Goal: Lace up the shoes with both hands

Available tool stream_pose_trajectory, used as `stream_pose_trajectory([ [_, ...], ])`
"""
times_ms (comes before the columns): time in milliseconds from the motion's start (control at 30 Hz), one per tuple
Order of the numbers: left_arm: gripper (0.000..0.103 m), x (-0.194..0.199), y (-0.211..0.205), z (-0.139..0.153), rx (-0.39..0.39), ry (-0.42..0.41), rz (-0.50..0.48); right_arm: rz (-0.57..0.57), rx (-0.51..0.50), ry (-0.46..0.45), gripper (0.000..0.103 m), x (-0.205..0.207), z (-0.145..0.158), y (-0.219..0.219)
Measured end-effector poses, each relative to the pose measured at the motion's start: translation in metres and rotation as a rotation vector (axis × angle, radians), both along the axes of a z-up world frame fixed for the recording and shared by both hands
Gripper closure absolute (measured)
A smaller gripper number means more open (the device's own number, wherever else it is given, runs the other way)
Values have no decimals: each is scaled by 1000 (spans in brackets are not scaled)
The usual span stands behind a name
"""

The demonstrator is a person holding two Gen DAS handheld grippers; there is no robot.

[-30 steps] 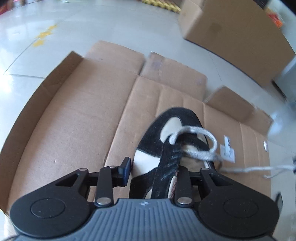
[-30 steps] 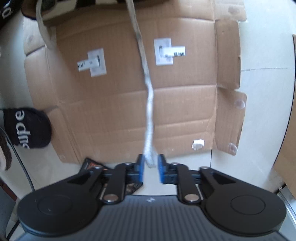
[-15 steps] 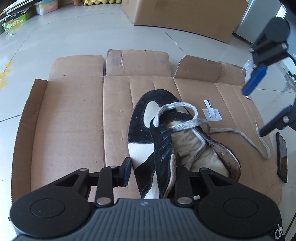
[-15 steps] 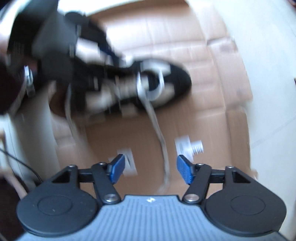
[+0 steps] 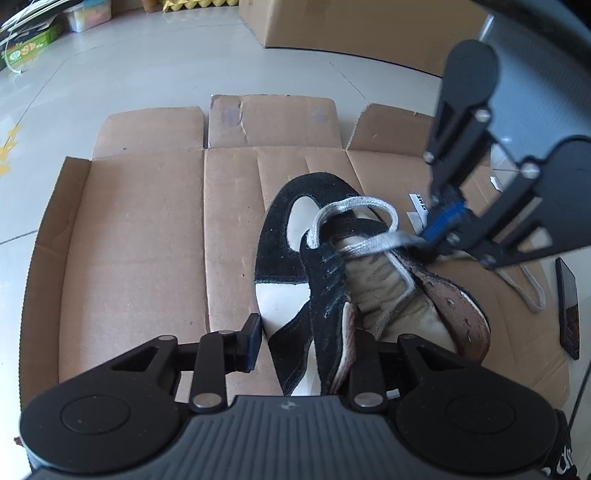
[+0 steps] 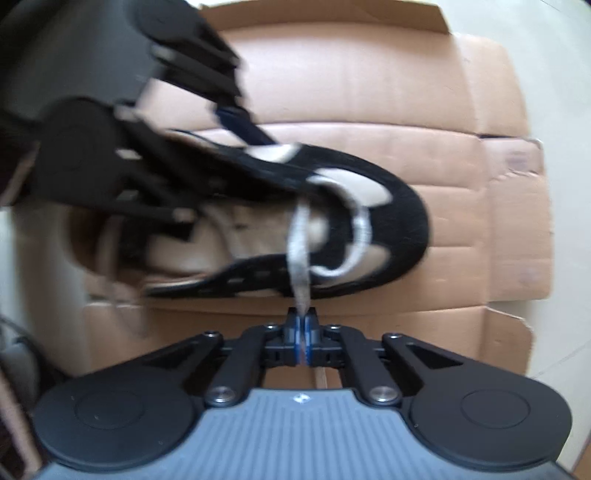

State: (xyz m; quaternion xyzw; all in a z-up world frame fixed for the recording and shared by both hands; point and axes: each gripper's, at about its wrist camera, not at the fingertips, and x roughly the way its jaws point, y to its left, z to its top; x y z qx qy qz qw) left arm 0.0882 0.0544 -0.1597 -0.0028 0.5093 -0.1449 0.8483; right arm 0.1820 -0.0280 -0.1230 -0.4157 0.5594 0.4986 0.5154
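A black and white suede shoe (image 5: 295,258) lies on flattened cardboard (image 5: 147,240), toe pointing away in the left wrist view. My left gripper (image 5: 306,347) is shut on the shoe's left eyelet flap near the collar; its right finger is hidden inside the shoe. A grey-white lace (image 5: 369,243) loops over the toe-end eyelets. My right gripper (image 6: 303,332) is shut on that lace (image 6: 299,251) just beside the shoe (image 6: 388,221), with the lace running taut up to the eyelets. From the left wrist view the right gripper (image 5: 439,229) comes in from the upper right.
The lace's loose end (image 5: 528,288) trails on the cardboard to the right, next to a dark phone (image 5: 569,306) and a white label (image 5: 419,206). A big cardboard box (image 5: 351,29) stands on the tiled floor behind. The cardboard sheet (image 6: 369,92) extends beyond the shoe.
My right gripper let go of the lace far out, swung in to the shoe with jaws open, and has closed on the lace close to the eyelets. My left gripper keeps its hold.
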Motion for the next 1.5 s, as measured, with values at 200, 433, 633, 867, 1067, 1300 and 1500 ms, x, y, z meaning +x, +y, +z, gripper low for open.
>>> stream_pose_trajectory([
  [200,70,-2,-4,-4,-9,-10,91,70,24,73,100,-16,44,19],
  [433,68,-10,-12,-10,-3,-49,153,174,-37,107,100,-33,63,36],
  [633,62,-9,-11,-14,-8,-45,170,130,-40,158,100,-38,78,30],
  [867,61,-11,-10,-14,-16,-42,181,161,-20,334,103,-60,97,28],
  [1067,61,-9,-5,-11,-37,-11,185,5,-50,253,94,-56,86,18],
  [1300,76,-2,-3,4,-11,24,1,-514,159,3,69,-12,76,-10],
  [1500,76,3,4,9,-30,75,-73,-687,253,-163,64,-36,48,-30],
])
